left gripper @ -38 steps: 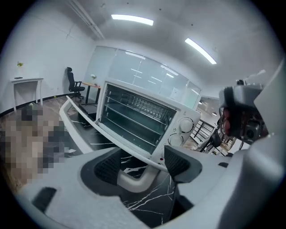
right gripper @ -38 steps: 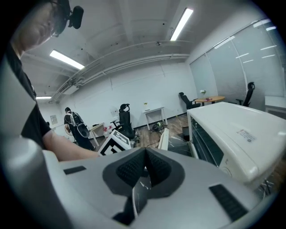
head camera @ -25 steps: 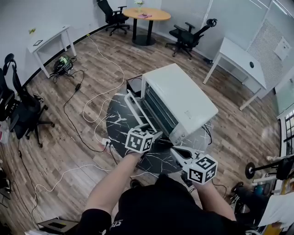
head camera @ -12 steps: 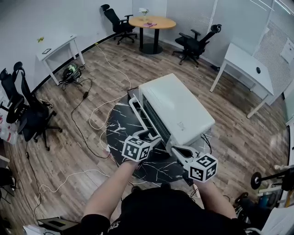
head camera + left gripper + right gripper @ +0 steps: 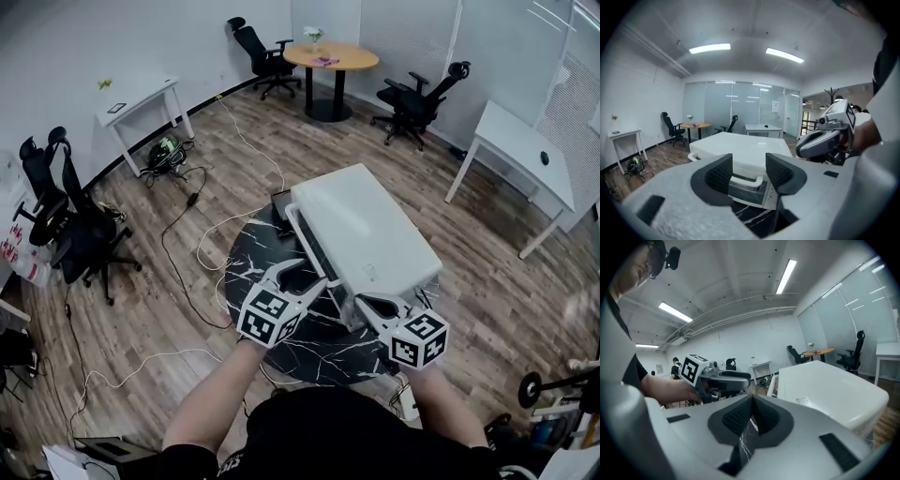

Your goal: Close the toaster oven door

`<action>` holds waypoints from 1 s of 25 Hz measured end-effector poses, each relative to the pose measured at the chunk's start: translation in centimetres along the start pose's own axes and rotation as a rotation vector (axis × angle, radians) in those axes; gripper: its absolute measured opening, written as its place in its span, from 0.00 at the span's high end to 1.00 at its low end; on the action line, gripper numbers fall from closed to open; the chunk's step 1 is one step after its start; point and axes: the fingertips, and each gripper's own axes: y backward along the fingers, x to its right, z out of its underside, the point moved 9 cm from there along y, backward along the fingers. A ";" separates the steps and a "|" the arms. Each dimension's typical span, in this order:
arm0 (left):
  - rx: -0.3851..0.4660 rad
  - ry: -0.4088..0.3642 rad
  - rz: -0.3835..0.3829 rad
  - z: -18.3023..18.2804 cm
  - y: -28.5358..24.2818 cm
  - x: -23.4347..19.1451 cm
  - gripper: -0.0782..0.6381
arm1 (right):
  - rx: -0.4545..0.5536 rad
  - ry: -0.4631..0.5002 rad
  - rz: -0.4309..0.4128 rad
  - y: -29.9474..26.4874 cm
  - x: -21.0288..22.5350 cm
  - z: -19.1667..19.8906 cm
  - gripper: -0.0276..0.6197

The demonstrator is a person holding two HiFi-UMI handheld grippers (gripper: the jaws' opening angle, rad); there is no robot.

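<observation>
The white toaster oven (image 5: 366, 234) stands on a round black marble table (image 5: 248, 258). Its glass door (image 5: 307, 246) stands nearly upright against the oven front, and I cannot tell whether it is fully latched. My left gripper (image 5: 302, 274) is at the door's near end. In the left gripper view the jaws (image 5: 749, 172) are closing, with the white door handle (image 5: 746, 181) showing in the gap just beyond them and the pads not touching it. My right gripper (image 5: 356, 305) hovers at the oven's near corner; its jaws (image 5: 751, 404) are shut on nothing.
A black box (image 5: 281, 202) sits behind the oven on the table. Cables (image 5: 187, 244) trail over the wooden floor at the left. Office chairs (image 5: 75, 234) stand at the far left, a round wooden table (image 5: 330, 58) at the back, and white desks (image 5: 525, 150) along the walls.
The door has swung up from half open to nearly upright. My left gripper rose with it toward the oven, and its jaws have narrowed. The right gripper stayed shut near the oven's corner.
</observation>
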 end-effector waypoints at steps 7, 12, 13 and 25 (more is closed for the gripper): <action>0.118 -0.110 -0.062 -4.5 4.2 0.7 0.67 | 0.068 0.111 -0.035 -0.7 -0.3 -4.2 0.95; 0.196 -0.149 -0.138 -6.8 7.4 0.7 0.75 | 0.105 0.218 -0.065 -1.4 -1.5 -7.5 0.95; 0.205 -0.153 -0.157 -7.1 8.0 0.6 0.77 | 0.127 0.224 -0.061 -1.4 -1.7 -8.1 0.95; 0.279 -0.090 -0.346 -7.7 13.8 -2.3 0.89 | 0.340 0.360 -0.049 -0.2 -5.0 -11.6 0.95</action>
